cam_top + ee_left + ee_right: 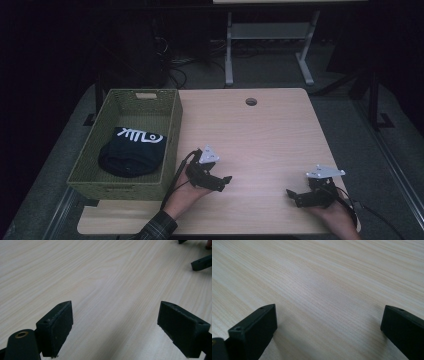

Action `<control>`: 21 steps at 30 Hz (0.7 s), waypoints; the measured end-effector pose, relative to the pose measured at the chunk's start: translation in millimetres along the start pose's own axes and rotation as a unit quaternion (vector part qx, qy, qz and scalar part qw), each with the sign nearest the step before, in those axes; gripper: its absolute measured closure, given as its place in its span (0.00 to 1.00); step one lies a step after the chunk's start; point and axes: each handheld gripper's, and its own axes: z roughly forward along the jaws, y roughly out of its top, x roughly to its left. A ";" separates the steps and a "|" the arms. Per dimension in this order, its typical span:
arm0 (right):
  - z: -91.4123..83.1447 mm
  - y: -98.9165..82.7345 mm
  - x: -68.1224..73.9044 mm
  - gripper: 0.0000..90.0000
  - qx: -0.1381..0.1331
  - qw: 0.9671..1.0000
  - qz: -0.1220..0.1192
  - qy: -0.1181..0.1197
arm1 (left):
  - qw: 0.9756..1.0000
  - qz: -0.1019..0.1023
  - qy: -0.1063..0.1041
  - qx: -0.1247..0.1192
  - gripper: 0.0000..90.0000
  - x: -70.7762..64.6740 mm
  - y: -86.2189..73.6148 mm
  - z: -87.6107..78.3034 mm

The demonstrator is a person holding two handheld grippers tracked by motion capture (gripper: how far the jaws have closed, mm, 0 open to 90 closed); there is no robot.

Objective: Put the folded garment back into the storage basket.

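Observation:
A dark folded garment [132, 151] with a white fish-bone print lies inside the green woven basket [170, 134] at the table's left. My left gripper [224, 182] rests low over the wooden table [260, 135] just right of the basket, jaws wide apart with bare wood between them [115, 322]. My right gripper [292, 196] sits near the front right of the table, also open and holding nothing [328, 326]. The right gripper's jaw tips [201, 263] appear at the top right of the left gripper view.
A round cable hole [251, 101] lies near the table's far edge. Beyond the table stand a white desk frame [270, 45] and tangled cables [175, 70] on a dark floor. The basket's right wall stands close to my left hand.

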 end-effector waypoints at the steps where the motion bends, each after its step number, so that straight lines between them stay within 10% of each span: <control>1: 0.0 0.0 0.1 0.00 0.000 1.000 0.000 0.000 | 1.000 0.000 0.000 0.003 0.14 -0.1 -1.9 2.1; 15: 0.1 0.0 0.2 0.00 -0.001 1.000 -0.004 0.002 | 0.999 0.005 0.020 0.041 0.14 0.5 -22.5 27.5; 21: 0.2 0.0 0.2 0.00 -0.001 1.000 -0.005 0.003 | 0.999 0.010 0.024 0.020 0.14 1.3 -27.6 30.0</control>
